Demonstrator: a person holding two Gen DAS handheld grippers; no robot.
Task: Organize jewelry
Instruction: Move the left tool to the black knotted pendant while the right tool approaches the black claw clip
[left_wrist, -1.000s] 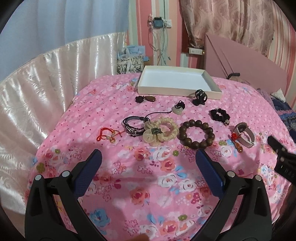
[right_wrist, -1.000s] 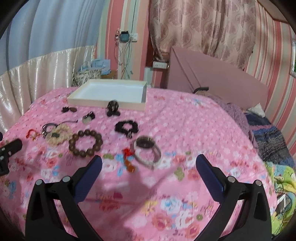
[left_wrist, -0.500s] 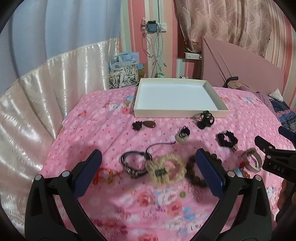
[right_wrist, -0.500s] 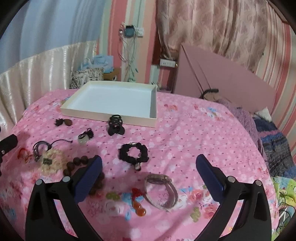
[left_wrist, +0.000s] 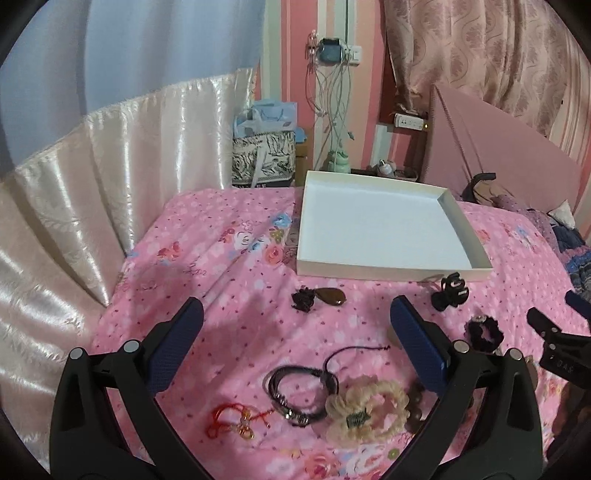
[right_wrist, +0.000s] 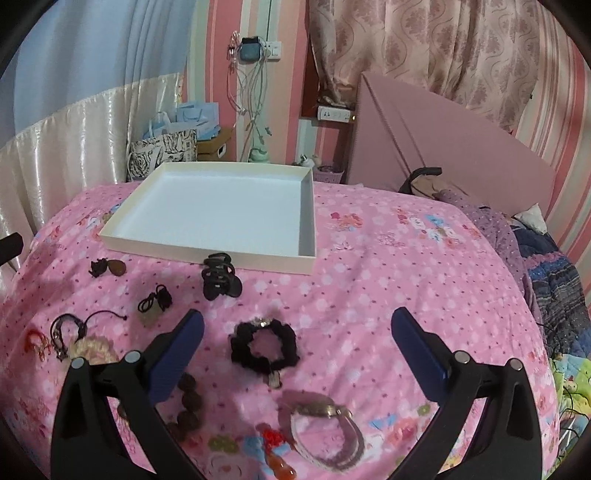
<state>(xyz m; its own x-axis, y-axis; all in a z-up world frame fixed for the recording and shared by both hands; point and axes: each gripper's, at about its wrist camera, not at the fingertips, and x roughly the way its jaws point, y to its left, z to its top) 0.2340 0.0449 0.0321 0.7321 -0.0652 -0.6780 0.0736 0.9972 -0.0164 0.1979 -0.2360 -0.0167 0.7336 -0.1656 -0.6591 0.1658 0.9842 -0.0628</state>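
Note:
A shallow white tray (left_wrist: 463, 225) (right_wrist: 308, 206) lies empty at the far side of the pink flowered bedspread. In front of it lie jewelry pieces: a brown pendant (left_wrist: 332, 296), a black claw clip (left_wrist: 450, 291) (right_wrist: 219, 277), a black scrunchie (right_wrist: 264, 345) (left_wrist: 484, 334), a dark leather bracelet (left_wrist: 299, 387), a cream scrunchie (left_wrist: 369, 408), a red cord charm (left_wrist: 234, 424), a wooden bead bracelet (right_wrist: 188, 406) and a watch (right_wrist: 325, 424). My left gripper (left_wrist: 295, 332) is open above the leather bracelet. My right gripper (right_wrist: 297, 336) is open over the black scrunchie. Neither holds anything.
A shiny cream curtain (left_wrist: 92, 192) runs along the bed's left side. A pink headboard panel (right_wrist: 443, 147) stands at the back right, with folded bedding (right_wrist: 554, 280) beside it. Bags (left_wrist: 264, 155) and hanging cables (left_wrist: 332, 110) sit behind the bed.
Both grippers have moved forward toward the tray. The jewelry now sits lower and nearer in both views. Nothing was picked up, and both grippers stayed open.

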